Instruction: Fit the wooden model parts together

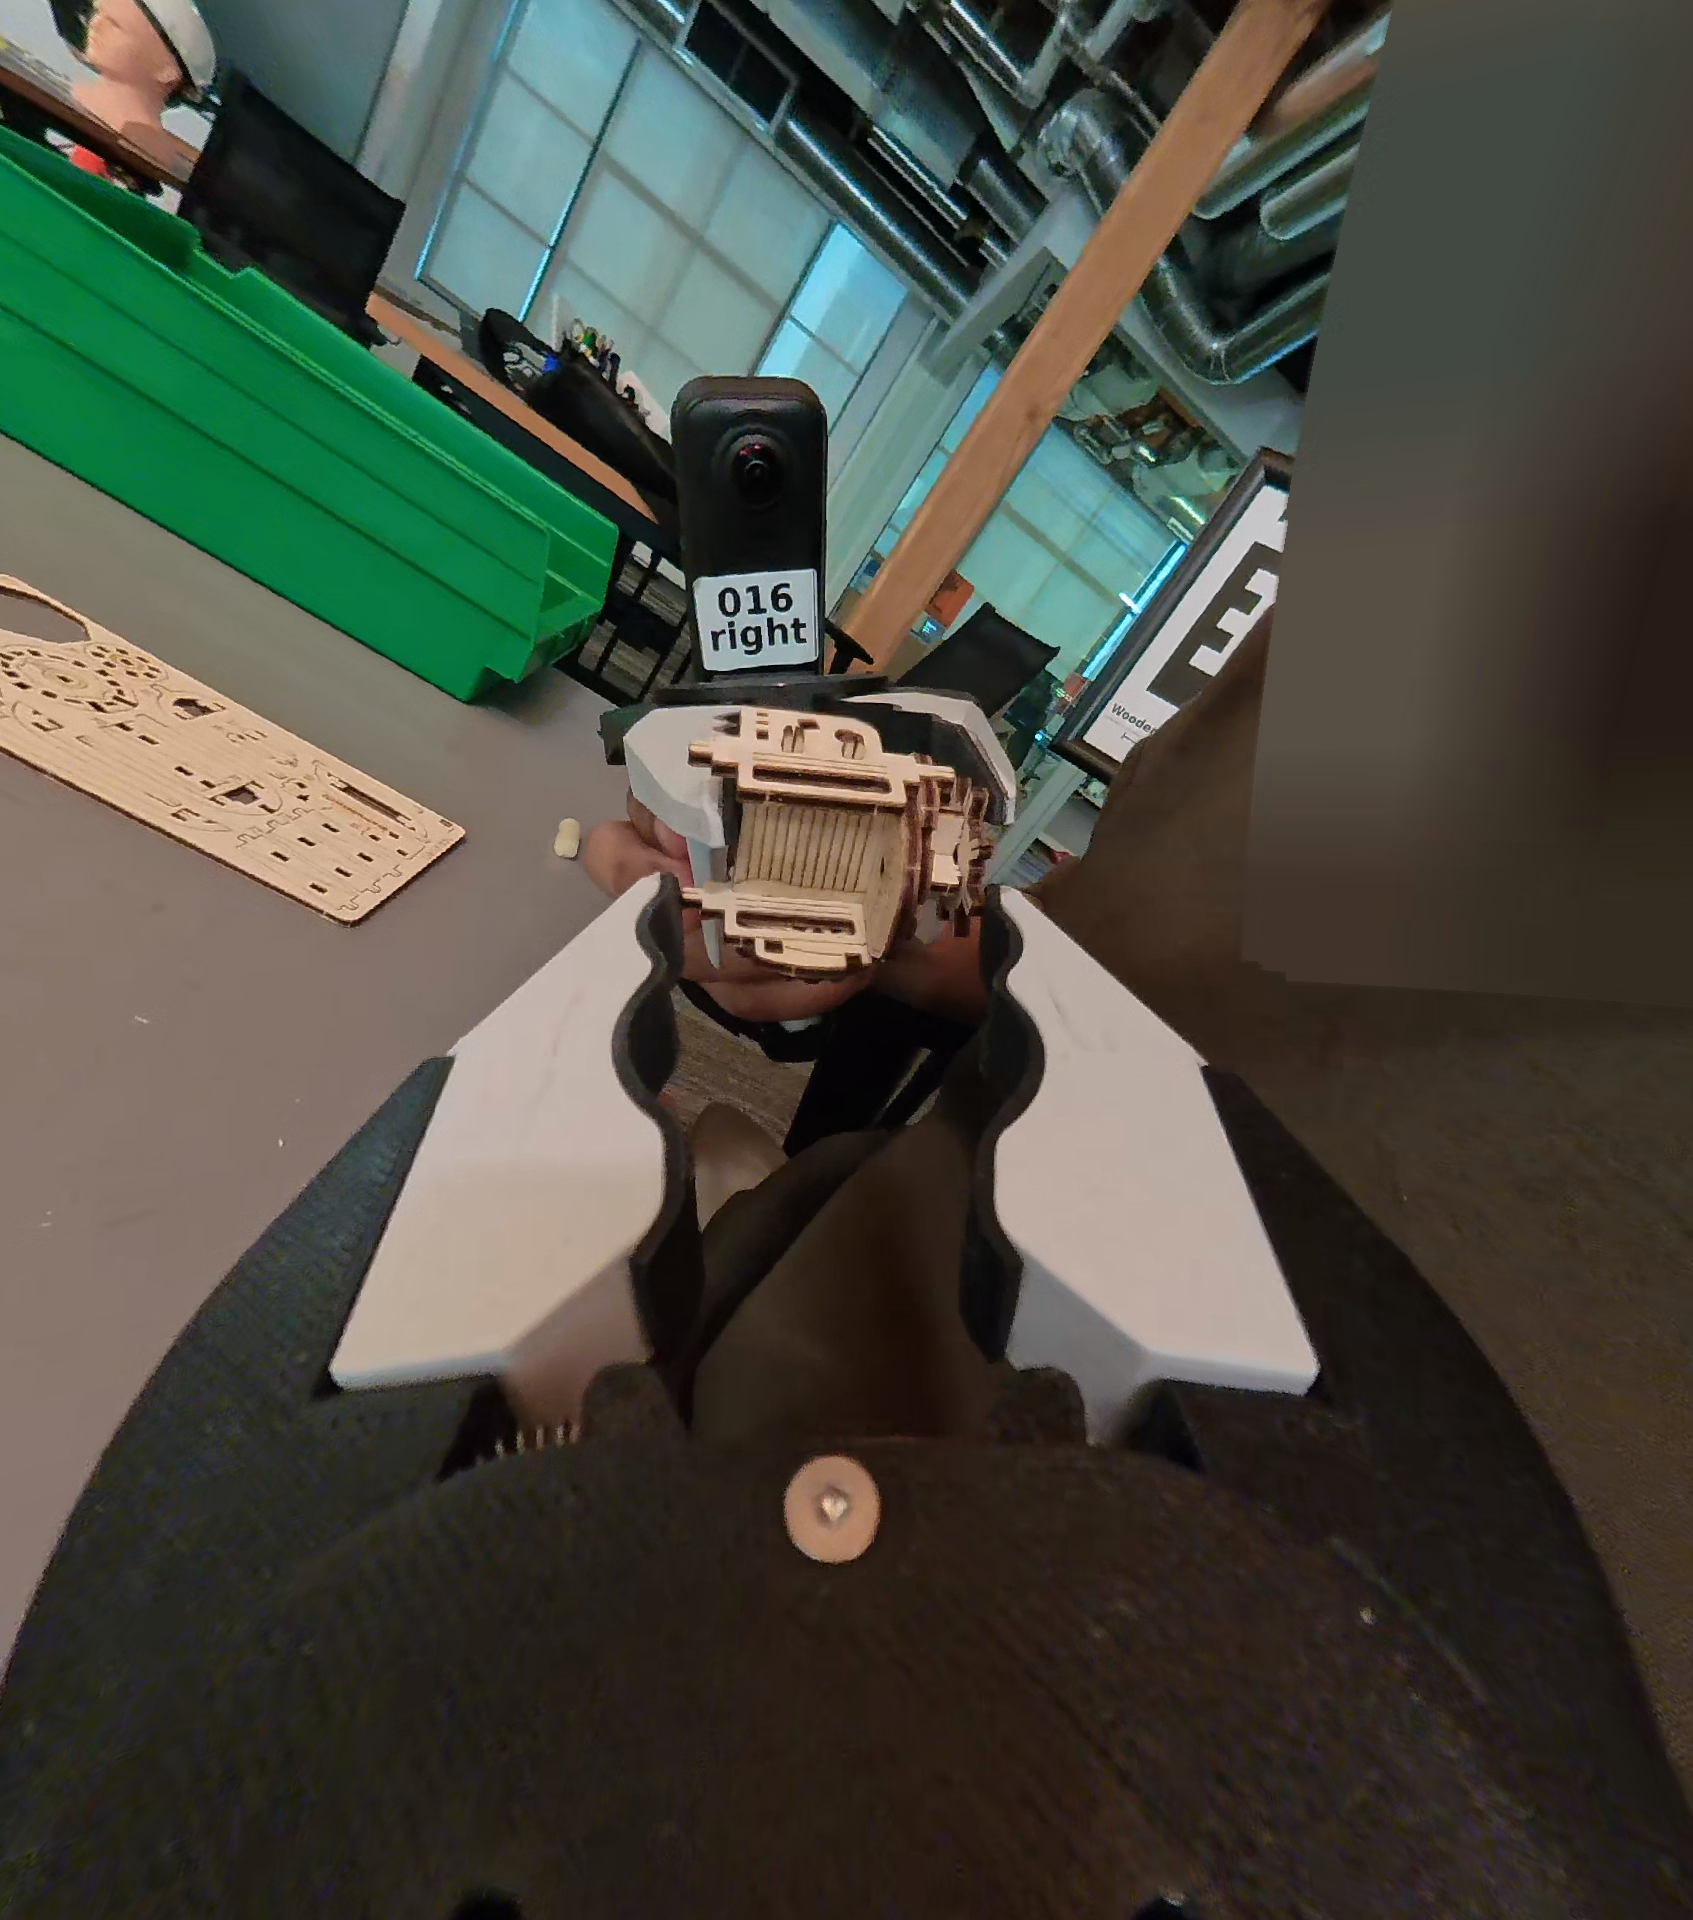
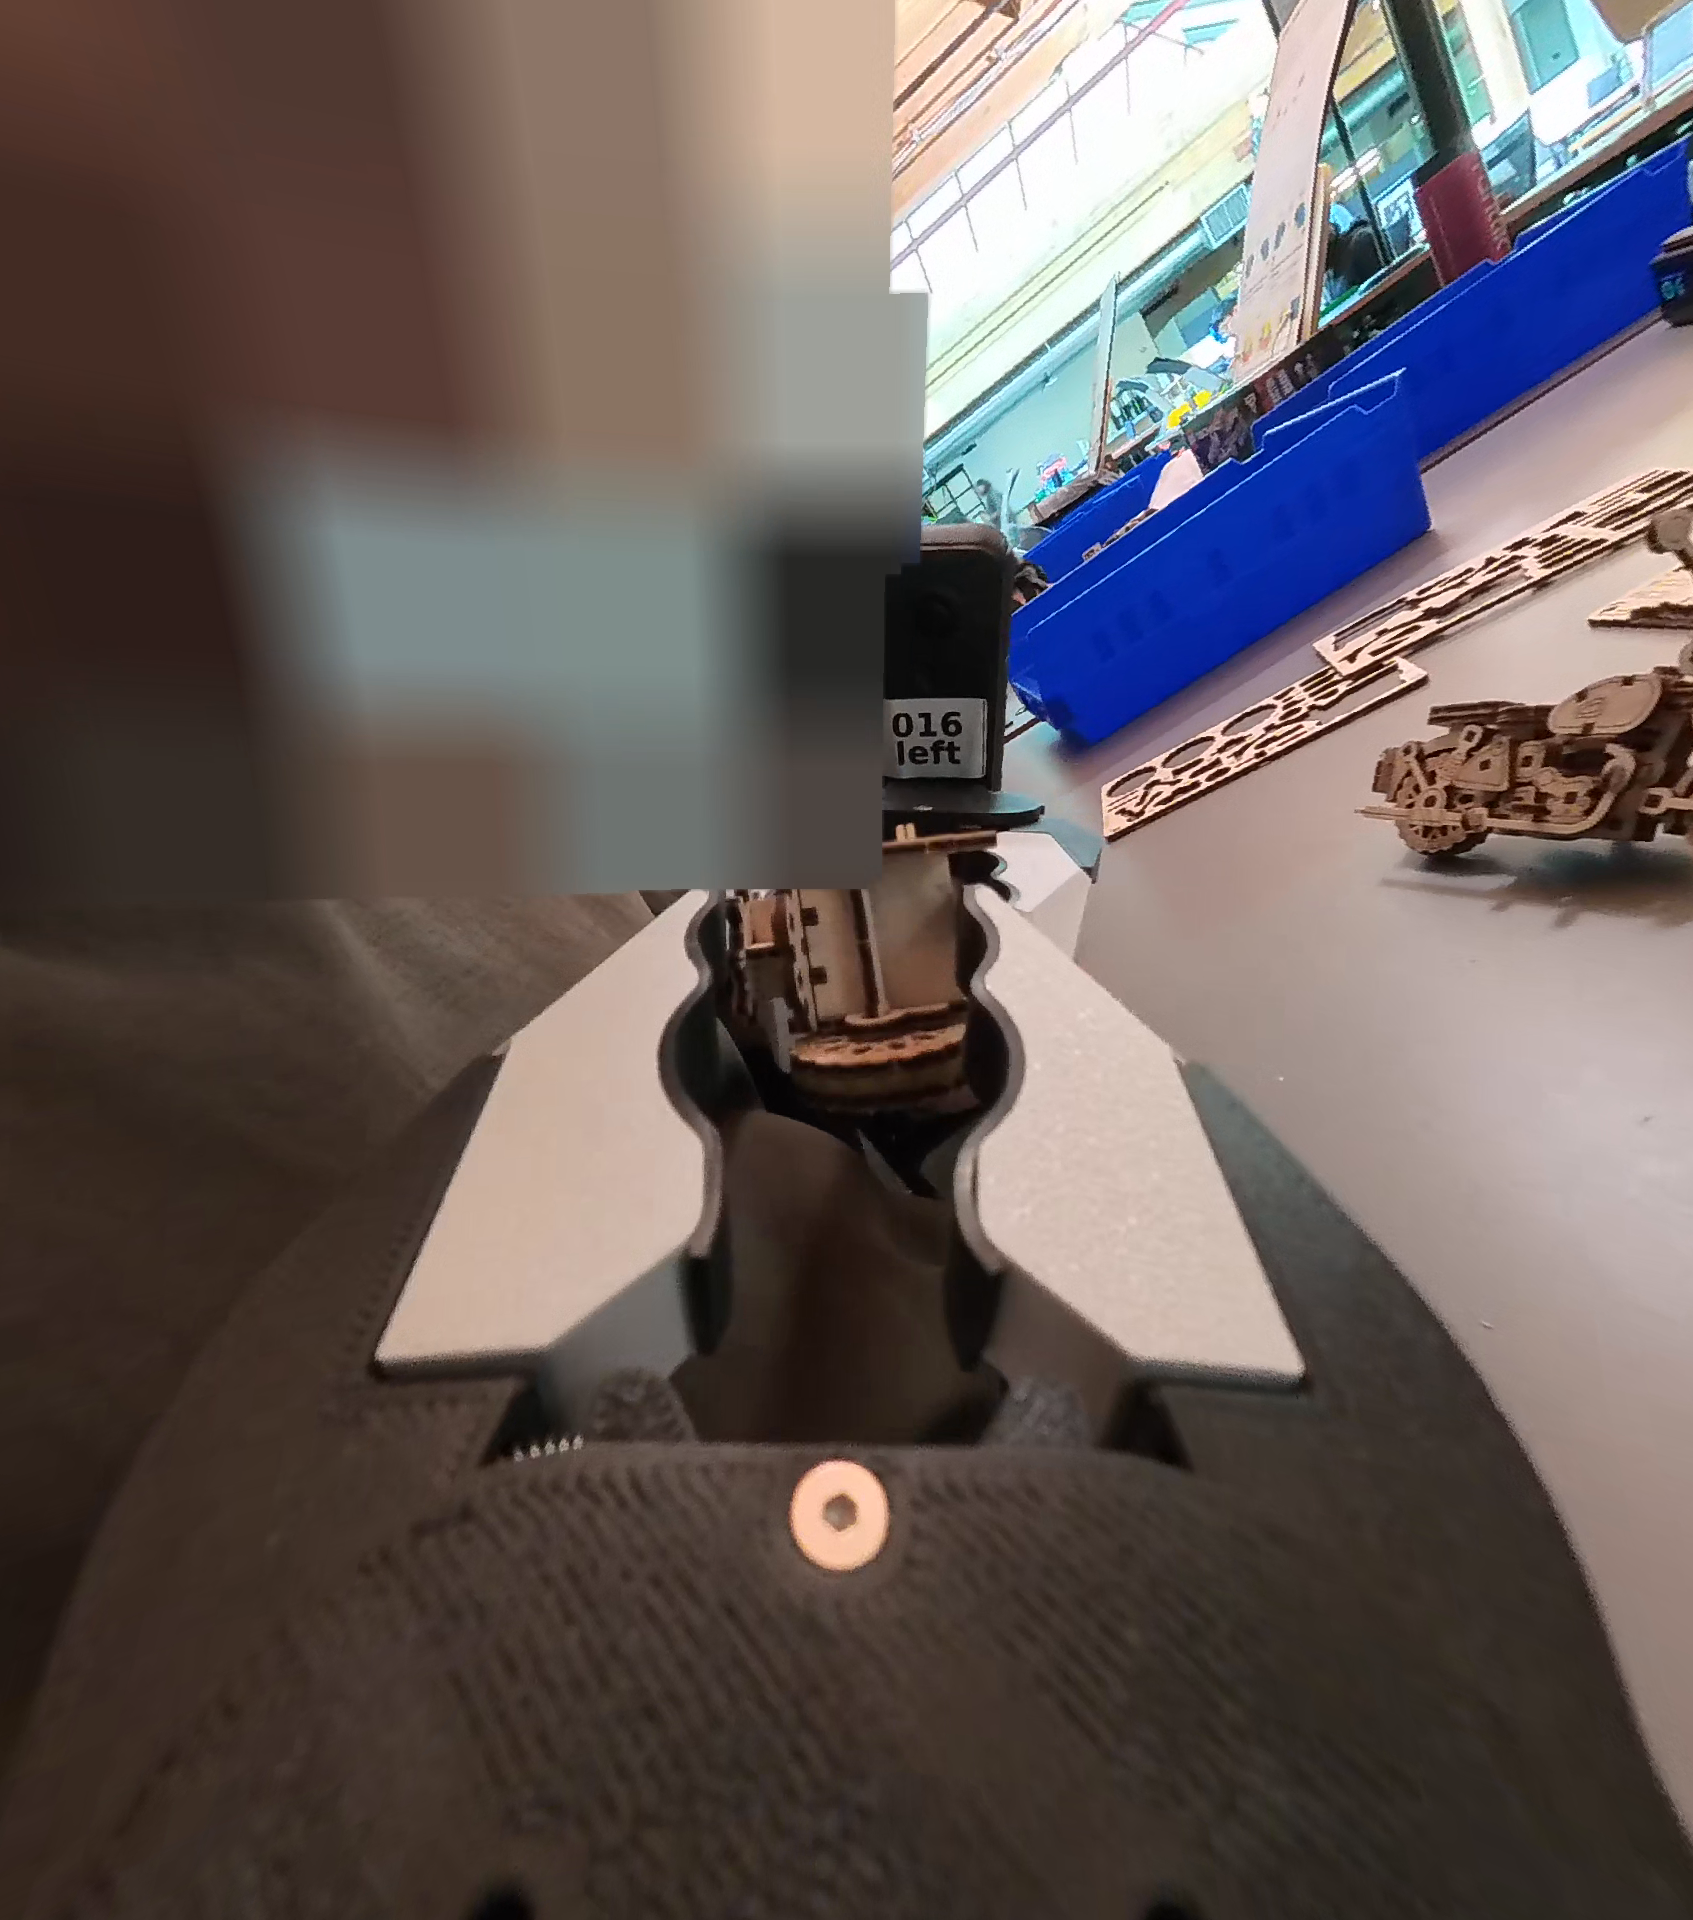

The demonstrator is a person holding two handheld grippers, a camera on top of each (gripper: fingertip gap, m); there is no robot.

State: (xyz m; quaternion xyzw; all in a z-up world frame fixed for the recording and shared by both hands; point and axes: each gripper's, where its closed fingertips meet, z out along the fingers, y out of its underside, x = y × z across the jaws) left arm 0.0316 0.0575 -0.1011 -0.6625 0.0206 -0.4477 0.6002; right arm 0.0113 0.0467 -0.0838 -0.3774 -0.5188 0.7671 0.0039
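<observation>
Plywood sub-assembly being gripped mid-frame in right claw; left claw gaping wide, closing in; mating part needed next.

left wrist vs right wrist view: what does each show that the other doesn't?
Left wrist view only: a green bin at the table's far edge, one punched-out wooden sheet, a small pale peg.

Right wrist view only: blue bins, a finished wooden motorcycle model standing on the table, several part sheets.

Both: the wooden sub-assembly, held by the right gripper facing the open left gripper, and the grey table.
</observation>
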